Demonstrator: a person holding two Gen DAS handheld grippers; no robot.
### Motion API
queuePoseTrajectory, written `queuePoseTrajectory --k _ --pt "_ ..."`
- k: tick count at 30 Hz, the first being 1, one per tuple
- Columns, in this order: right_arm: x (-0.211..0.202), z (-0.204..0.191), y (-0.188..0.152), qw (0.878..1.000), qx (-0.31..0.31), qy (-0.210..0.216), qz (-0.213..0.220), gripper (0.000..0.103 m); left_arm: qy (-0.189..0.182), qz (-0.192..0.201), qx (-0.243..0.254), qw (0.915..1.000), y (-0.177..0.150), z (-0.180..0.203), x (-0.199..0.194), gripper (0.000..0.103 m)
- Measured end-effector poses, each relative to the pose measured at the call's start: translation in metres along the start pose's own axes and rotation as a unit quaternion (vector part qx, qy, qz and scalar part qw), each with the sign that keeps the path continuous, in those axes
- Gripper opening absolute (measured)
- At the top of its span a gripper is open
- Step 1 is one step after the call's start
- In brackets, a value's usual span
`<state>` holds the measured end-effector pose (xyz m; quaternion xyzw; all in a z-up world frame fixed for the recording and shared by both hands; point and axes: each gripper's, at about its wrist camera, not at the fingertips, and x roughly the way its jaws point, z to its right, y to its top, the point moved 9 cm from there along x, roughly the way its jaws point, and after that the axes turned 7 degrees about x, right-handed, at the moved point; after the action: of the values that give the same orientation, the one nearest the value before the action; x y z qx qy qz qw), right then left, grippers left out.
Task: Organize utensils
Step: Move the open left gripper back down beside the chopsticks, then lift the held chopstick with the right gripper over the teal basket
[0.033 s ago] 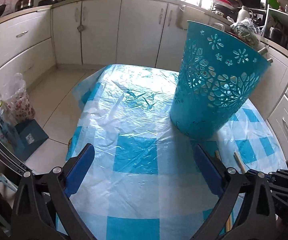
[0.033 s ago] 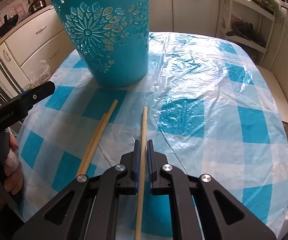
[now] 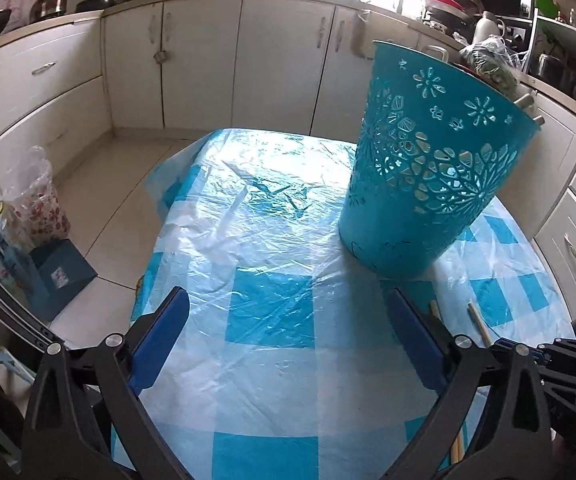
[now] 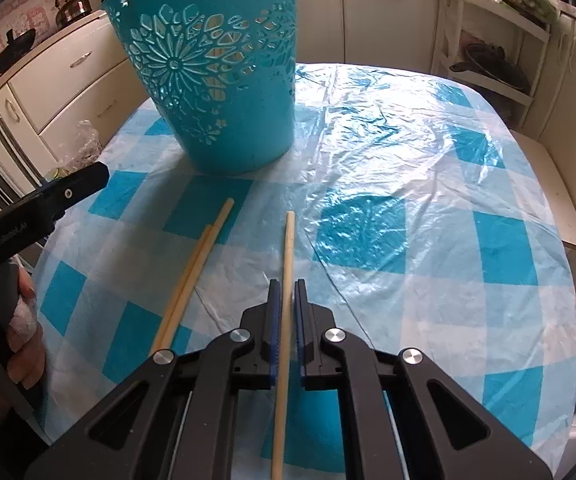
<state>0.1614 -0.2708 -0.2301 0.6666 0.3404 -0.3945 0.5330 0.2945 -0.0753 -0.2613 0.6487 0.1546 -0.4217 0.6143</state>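
Note:
A teal cut-out plastic basket (image 4: 224, 76) stands upright on the blue-and-white checked table (image 4: 428, 216); it also shows in the left wrist view (image 3: 428, 176). My right gripper (image 4: 287, 292) is shut on one wooden chopstick (image 4: 288, 248), which points toward the basket just above the table. Two more chopsticks (image 4: 196, 268) lie side by side on the table to its left. My left gripper (image 3: 288, 320) is open and empty above the table, left of the basket. The chopstick ends (image 3: 478, 320) and the right gripper's body show at the left wrist view's lower right.
A wrinkled clear plastic sheet (image 3: 256, 216) covers the tablecloth. White kitchen cabinets (image 3: 208, 60) ring the table. A kettle (image 3: 50, 0) and pans sit on the counter. Bags and a blue box (image 3: 58, 276) stand on the floor at the left.

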Motion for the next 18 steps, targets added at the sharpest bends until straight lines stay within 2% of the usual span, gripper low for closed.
queuePoseTrajectory --k 3,6,9,12,16,18 --pt "0.001 -0.004 -0.002 1.000 -0.021 -0.009 -0.009 0.014 -0.001 -0.002 -0.003 1.0000 0.002 -0.001 -0.001 0.095" --pt "0.002 -0.011 -0.002 0.997 -0.062 -0.036 -0.015 0.014 -0.002 -0.005 -0.007 1.0000 0.001 -0.002 0.000 0.095" --pt "0.003 -0.012 -0.002 0.998 -0.062 -0.024 -0.022 0.007 0.000 -0.008 -0.009 0.9999 0.000 -0.003 0.001 0.095" --pt "-0.001 -0.010 -0.007 0.999 -0.033 0.002 -0.026 0.005 0.002 -0.011 -0.007 0.9999 0.000 -0.003 0.002 0.095" --pt "-0.016 -0.012 -0.013 0.998 0.015 0.057 -0.026 0.005 0.002 -0.015 -0.009 0.9999 -0.001 -0.003 0.004 0.095" --pt "-0.031 -0.014 -0.011 0.994 0.047 0.098 -0.016 0.005 0.002 -0.017 -0.013 0.9998 -0.002 -0.004 0.005 0.095"
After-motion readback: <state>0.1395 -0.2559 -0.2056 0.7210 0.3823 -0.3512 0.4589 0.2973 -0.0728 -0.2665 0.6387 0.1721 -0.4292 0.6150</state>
